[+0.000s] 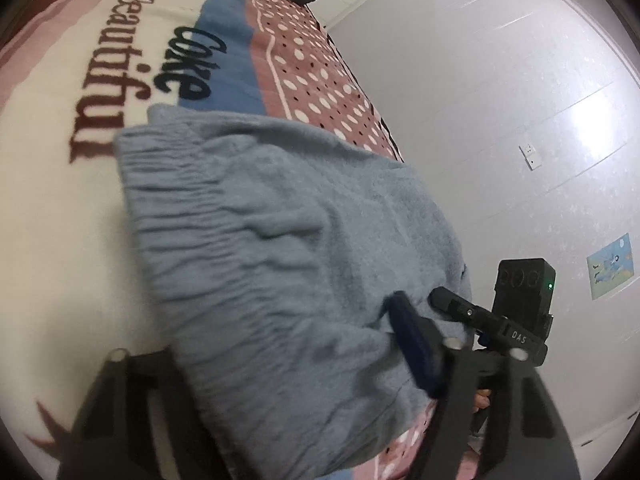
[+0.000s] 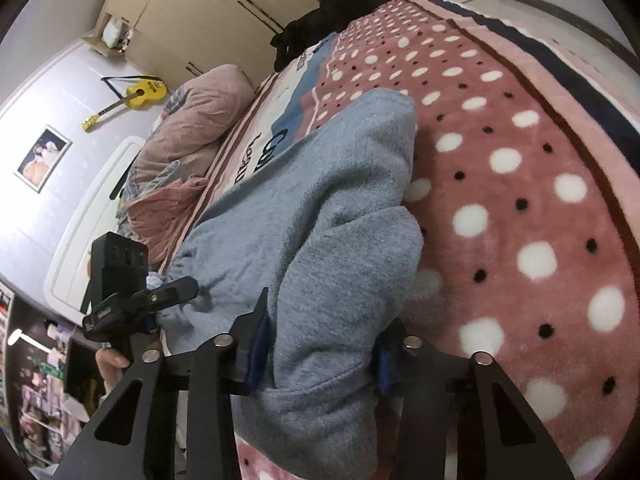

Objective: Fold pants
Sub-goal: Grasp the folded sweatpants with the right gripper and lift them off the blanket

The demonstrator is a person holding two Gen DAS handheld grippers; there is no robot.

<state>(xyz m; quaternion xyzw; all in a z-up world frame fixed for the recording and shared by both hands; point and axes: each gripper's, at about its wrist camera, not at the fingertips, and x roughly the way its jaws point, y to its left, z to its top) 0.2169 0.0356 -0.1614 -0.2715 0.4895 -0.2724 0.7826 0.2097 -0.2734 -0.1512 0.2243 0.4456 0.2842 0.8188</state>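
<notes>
The right gripper pinches a bunched leg of the pants; the left gripper straddles the waistband side, its grip unclear. Thick fleece could slip out and spoil the fold. The pants, pale blue and fuzzy, lie on the blanket.

One pair blue-grey fleece pants on bed. One blanket, pink with white and black dots, lettering panel at centre. Two grippers: left gripper, right gripper. One yellow guitar on wall. One framed picture beside it. One pink bedding bundle. One black garment heap. One wall socket. One poster.
</notes>
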